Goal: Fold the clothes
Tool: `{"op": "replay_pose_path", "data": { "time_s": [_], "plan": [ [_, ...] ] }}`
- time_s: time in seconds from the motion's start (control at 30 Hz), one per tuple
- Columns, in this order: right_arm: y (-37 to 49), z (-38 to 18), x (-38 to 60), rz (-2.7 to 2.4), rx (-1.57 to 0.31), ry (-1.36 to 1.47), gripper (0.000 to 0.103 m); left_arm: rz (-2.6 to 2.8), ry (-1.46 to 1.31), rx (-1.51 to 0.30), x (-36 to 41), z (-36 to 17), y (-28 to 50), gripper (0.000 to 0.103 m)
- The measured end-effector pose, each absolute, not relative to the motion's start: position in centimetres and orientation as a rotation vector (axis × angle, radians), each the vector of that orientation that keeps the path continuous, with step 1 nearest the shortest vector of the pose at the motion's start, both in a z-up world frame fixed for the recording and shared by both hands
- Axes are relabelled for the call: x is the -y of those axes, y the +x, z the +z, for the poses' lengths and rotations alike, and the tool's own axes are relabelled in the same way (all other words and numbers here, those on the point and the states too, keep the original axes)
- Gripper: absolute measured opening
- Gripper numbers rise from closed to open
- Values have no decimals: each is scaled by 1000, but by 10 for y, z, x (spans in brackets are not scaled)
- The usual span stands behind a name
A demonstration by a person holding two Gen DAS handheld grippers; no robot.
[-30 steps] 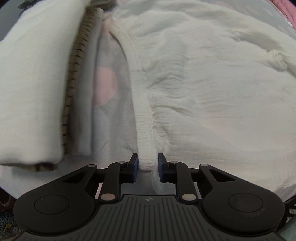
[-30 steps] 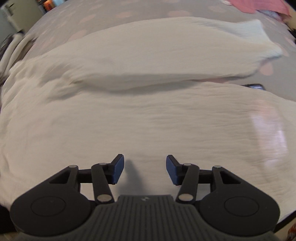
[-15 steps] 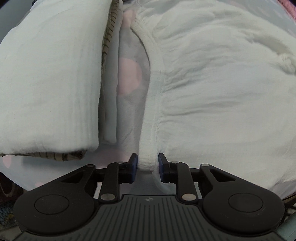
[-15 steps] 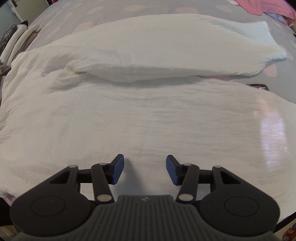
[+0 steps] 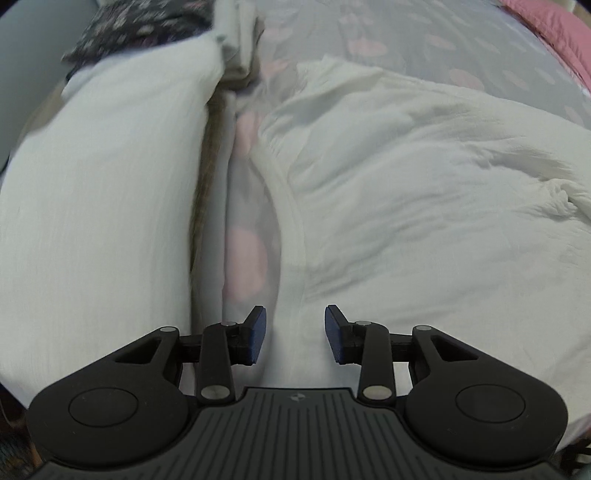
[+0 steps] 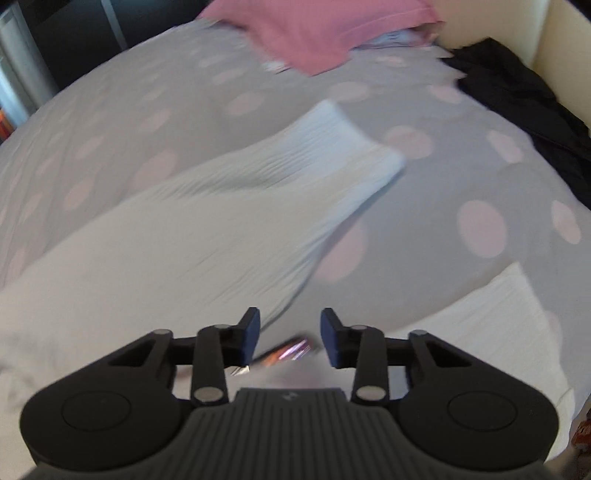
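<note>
A white crinkled garment (image 5: 424, 206) lies spread on the grey bedsheet with pink dots (image 5: 388, 40). Its hemmed edge (image 5: 291, 258) runs down between the fingers of my left gripper (image 5: 295, 332). That gripper's jaws are opening and the pads stand clear of the hem. In the right wrist view a long white part of the garment (image 6: 229, 206) stretches away to a squared end (image 6: 351, 147). My right gripper (image 6: 290, 338) hovers over its near edge. Its jaws are closing with no cloth between them.
A folded stack (image 5: 96, 206) with a white top and striped and grey layers lies left of the garment. A dark floral cloth (image 5: 140, 26) is behind it. Pink cloth (image 6: 314, 29) and a black garment (image 6: 517, 103) lie far off. A dark glossy object (image 6: 291, 350) sits under the right gripper.
The left gripper has let go of the hem, widened and lifted back. The right gripper has swung right from over the garment's body to its long end, and its jaws have narrowed.
</note>
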State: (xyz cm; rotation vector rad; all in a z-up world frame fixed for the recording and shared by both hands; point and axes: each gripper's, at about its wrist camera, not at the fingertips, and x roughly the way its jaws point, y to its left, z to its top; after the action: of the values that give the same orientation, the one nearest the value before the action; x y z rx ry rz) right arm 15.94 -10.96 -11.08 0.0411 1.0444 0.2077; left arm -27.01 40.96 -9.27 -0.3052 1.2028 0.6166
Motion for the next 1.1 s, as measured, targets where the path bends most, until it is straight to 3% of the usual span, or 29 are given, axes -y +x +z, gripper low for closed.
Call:
{"op": "replay_pose_path", "data": {
  "time_s": [0.1,0.2,0.67,0.7,0.8,1.1],
  "plan": [
    [190,-122,131,132,-1045,147,39,606,-281,-1177,-414,-92,-246,33],
    [215,-133,140,65,-1048,220,46,607,-272,-1133,-417,-94,-225,33],
    [279,-162,131,-2,-1043,344,46,644,-235,-1190,-412,-124,-172,33],
    [282,-163,129,-1,-1042,345,42,643,-224,-1201,-411,-126,-171,33],
    [284,-157,114,19,-987,293,9,636,-194,-1220,-407,-130,-170,33],
    [273,-134,23,359,-923,200,9,628,-140,-1229,-401,-132,-168,33]
  ]
}}
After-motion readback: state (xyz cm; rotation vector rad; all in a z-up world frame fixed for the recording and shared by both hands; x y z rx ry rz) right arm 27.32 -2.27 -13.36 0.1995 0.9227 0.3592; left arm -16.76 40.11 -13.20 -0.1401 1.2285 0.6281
